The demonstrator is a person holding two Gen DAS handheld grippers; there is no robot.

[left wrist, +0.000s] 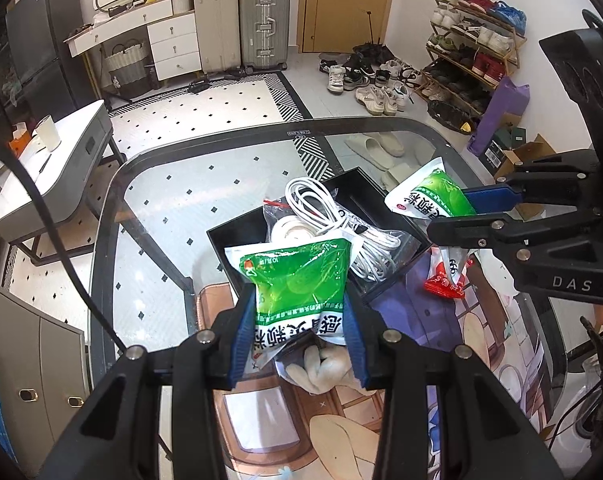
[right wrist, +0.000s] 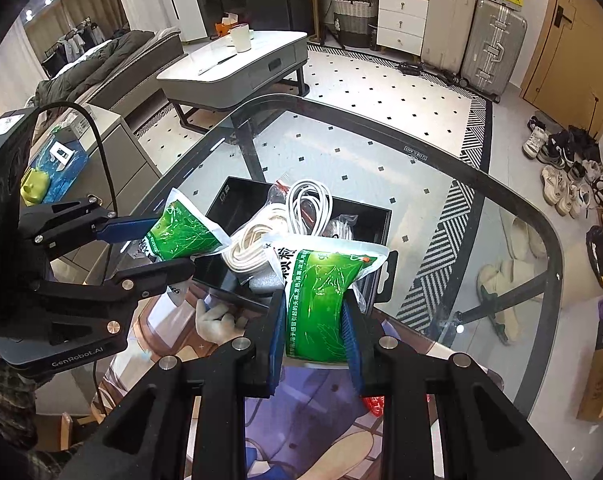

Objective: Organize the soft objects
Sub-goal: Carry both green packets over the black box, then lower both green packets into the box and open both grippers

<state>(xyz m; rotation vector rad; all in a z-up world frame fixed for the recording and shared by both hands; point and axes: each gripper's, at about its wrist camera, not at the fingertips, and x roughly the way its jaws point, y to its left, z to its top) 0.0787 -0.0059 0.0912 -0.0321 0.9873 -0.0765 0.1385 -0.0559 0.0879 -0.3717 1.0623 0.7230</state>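
Each gripper holds a green-and-white sachet above a black box (left wrist: 237, 236) that has a coiled white cable (left wrist: 341, 224) and a clear bag inside. My left gripper (left wrist: 299, 304) is shut on one green sachet (left wrist: 301, 276), just over the box's near edge. Over the box's right corner, my right gripper (left wrist: 453, 212) is shut on the other green sachet (left wrist: 433, 196). In the right wrist view the right gripper (right wrist: 312, 308) pinches its sachet (right wrist: 321, 292), and the left gripper (right wrist: 173, 246) holds its sachet (right wrist: 181, 232) to the left. A red-and-white sachet (left wrist: 447, 276) lies on the mat.
The box sits on a glass table (left wrist: 113, 216) partly covered by a printed mat (left wrist: 421, 320). A white soft item (left wrist: 321, 364) lies on the mat below the left gripper. Beyond the table are a low white table (right wrist: 237, 68), suitcases (left wrist: 261, 28) and a shoe rack (left wrist: 473, 52).
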